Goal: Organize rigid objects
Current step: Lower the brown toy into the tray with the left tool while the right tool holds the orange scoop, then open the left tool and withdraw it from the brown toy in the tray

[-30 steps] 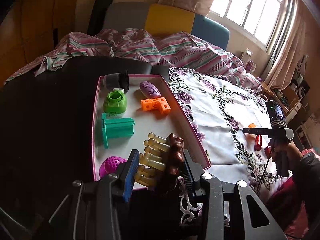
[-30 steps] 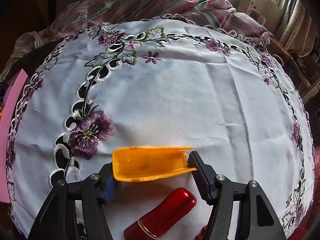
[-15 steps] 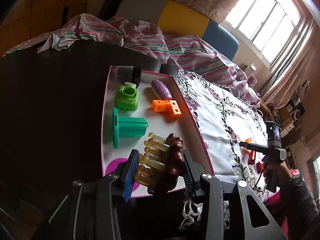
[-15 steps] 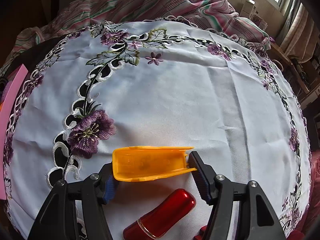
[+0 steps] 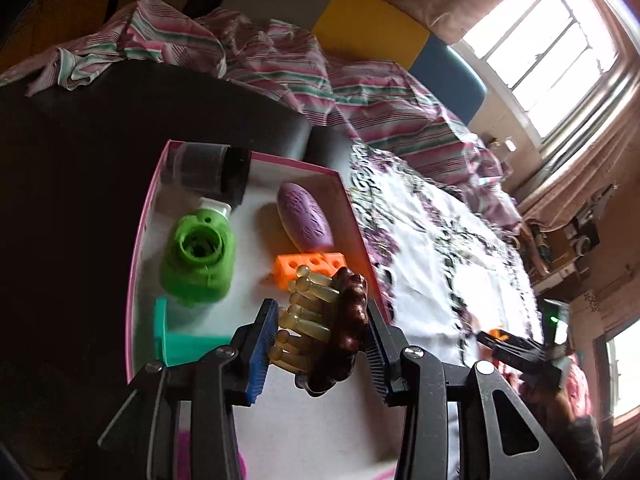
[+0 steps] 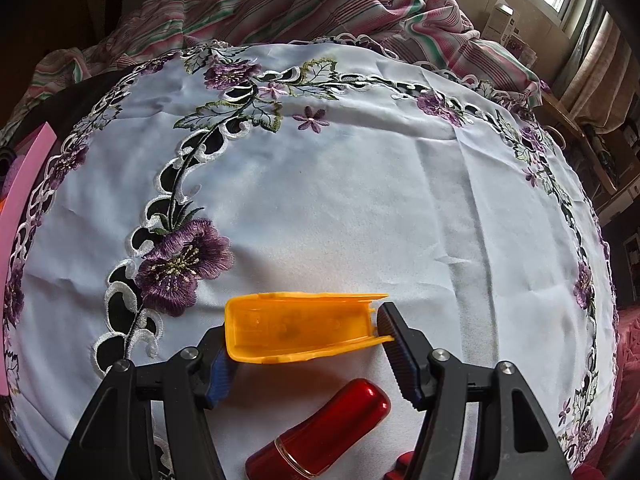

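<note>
An orange perforated plastic block (image 5: 310,266) lay just beyond the left fingers (image 5: 276,340), which gripped a brown-backed, amber-pegged massage brush (image 5: 324,328); the right fingers (image 6: 400,344) clasped a yellow plastic trough (image 6: 298,330).

Left wrist view rides behind left gripper (image 5: 320,336), close above pink-rimmed tray (image 5: 136,248), facing along it toward striped bedding (image 5: 280,64) and window (image 5: 548,44). Right wrist view sits low behind right gripper (image 6: 304,344), close over embroidered tablecloth (image 6: 340,200), facing same bedding. Shared: tablecloth (image 5: 436,264), tray edge (image 6: 24,184), bedding (image 6: 320,0); right gripper (image 5: 504,344) shows at left view's right edge.
</note>
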Demonstrator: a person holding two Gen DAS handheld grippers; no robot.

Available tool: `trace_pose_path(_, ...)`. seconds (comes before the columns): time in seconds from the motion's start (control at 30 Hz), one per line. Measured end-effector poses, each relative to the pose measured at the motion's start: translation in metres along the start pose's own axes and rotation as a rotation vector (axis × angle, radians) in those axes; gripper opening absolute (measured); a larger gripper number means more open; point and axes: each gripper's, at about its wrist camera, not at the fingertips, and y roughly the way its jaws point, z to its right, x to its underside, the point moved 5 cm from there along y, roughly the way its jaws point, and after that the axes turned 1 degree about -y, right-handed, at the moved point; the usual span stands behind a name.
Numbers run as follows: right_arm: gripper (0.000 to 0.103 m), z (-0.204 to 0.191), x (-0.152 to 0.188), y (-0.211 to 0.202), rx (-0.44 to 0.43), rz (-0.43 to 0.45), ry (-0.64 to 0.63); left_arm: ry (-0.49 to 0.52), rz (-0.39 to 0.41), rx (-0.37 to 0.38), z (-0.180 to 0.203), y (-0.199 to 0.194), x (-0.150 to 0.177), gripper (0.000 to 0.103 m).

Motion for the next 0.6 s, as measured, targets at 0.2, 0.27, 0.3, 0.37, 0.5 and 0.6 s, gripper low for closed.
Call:
trace_pose_path(0.2,0.065,-0.001,-0.001,0.0,0.0,0.0,-0.006,0.002,-0.058,-0.062,-0.015,0.034,-0.009,0.044)
trace_pose_path(0.27,0.065,-0.001,-0.001,0.0,0.0,0.0,-0.007,0.008,-0.057,-0.071,-0.016,0.038,-0.011,0.044)
trace_pose_path(0.3,0.065,-0.001,-0.001,0.0,-0.001,0.0,-0.007,0.023,-0.046,-0.086,-0.014,0.037,-0.012,0.044)
trace_pose_path(0.37,0.065,-0.001,-0.002,0.001,-0.002,0.0,-0.006,0.044,-0.033,-0.1,-0.011,0.033,-0.014,0.05)
trace_pose_path(0.5,0.065,0.0,-0.003,0.001,-0.004,-0.001,-0.002,0.047,0.021,-0.09,-0.008,0.015,-0.018,0.067)
trace_pose_path(0.6,0.065,0.0,-0.003,0.001,-0.002,0.0,-0.005,0.078,0.057,-0.121,-0.003,0.0,-0.015,0.067)
